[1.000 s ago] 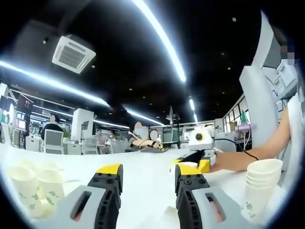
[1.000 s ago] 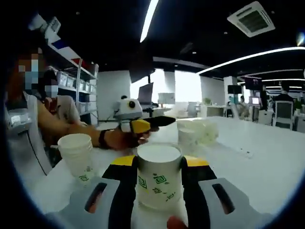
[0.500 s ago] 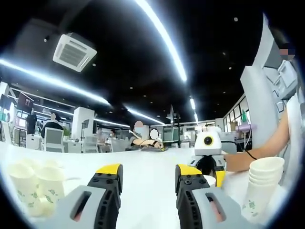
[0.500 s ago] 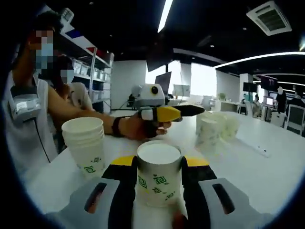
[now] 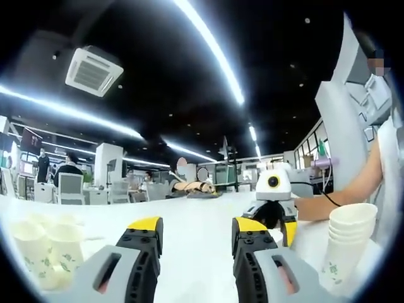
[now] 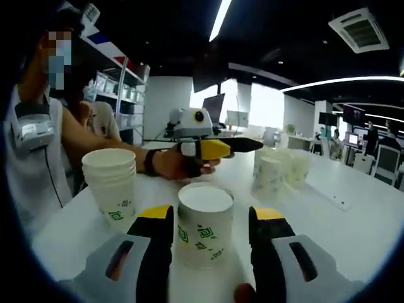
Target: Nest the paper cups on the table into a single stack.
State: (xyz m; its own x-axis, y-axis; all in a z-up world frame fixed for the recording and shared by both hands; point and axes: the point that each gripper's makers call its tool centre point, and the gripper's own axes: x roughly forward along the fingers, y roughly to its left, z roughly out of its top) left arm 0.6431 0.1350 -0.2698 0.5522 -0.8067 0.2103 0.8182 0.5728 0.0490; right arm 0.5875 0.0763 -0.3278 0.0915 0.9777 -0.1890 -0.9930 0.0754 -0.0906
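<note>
In the right gripper view, the right claw (image 6: 209, 228) stands with its yellow-tipped jaws spread apart, and a single white paper cup with green printed squares (image 6: 204, 231) sits upright on the white tabletop (image 6: 353, 227) between them, a gap showing on each side. To the left of it stands a nested stack of white paper cups (image 6: 112, 187). Farther off, right of centre, a cluster of loose white paper cups (image 6: 278, 169) stands on the tabletop. Beyond the single cup a hand (image 6: 177, 165) holds the left claw (image 6: 252, 145), its dark jaws close together, pointing right.

In the left gripper view, the left claw (image 5: 194, 232) has its jaws apart with nothing between them. The stack (image 5: 344, 243) stands at right, the loose cups (image 5: 44, 250) at left.
</note>
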